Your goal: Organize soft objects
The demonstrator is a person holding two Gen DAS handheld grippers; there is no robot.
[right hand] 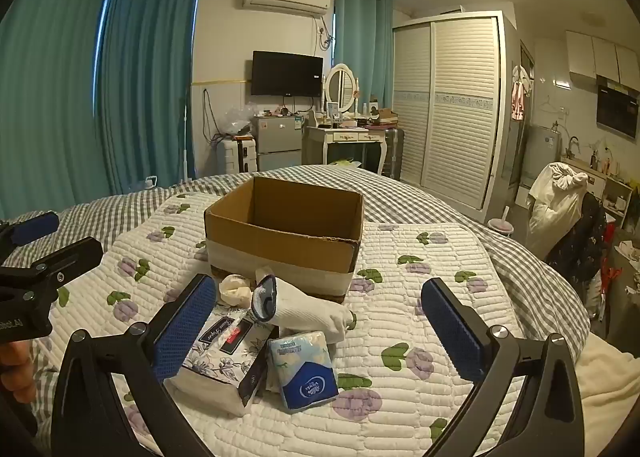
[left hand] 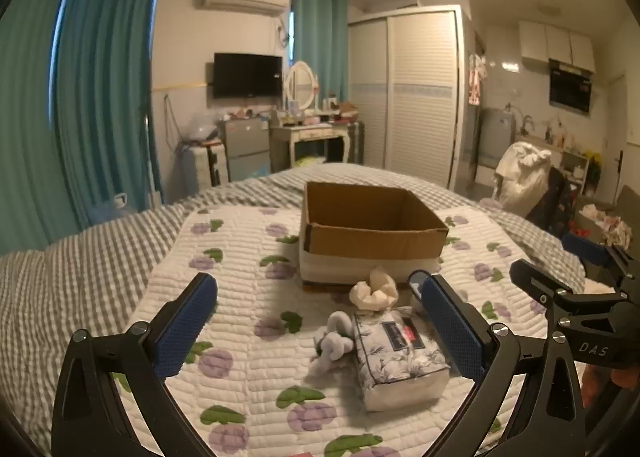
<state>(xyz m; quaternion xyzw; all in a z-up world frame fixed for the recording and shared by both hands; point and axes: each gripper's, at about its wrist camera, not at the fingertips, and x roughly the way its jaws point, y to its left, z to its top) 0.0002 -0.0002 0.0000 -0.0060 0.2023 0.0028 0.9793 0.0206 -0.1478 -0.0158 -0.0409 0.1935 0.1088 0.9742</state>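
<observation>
Both my grippers hover released over the quilted floral bedspread [right hand: 420, 321], jaws spread wide, holding nothing. Between my left gripper's [left hand: 320, 321] blue textured pads lie a floral-printed soft tissue pack [left hand: 400, 357], rectangular, close to the right pad, a grey plush toy [left hand: 332, 345] touching its left side, and a crumpled cream cloth [left hand: 374, 291] beyond. My right gripper [right hand: 320, 321] frames a small blue plastic-wrapped tissue packet [right hand: 306, 371] and a white sock [right hand: 312, 311] with a blue-grey cuff. An open corrugated cardboard box [right hand: 280, 241], rectangular, stands just behind these items.
</observation>
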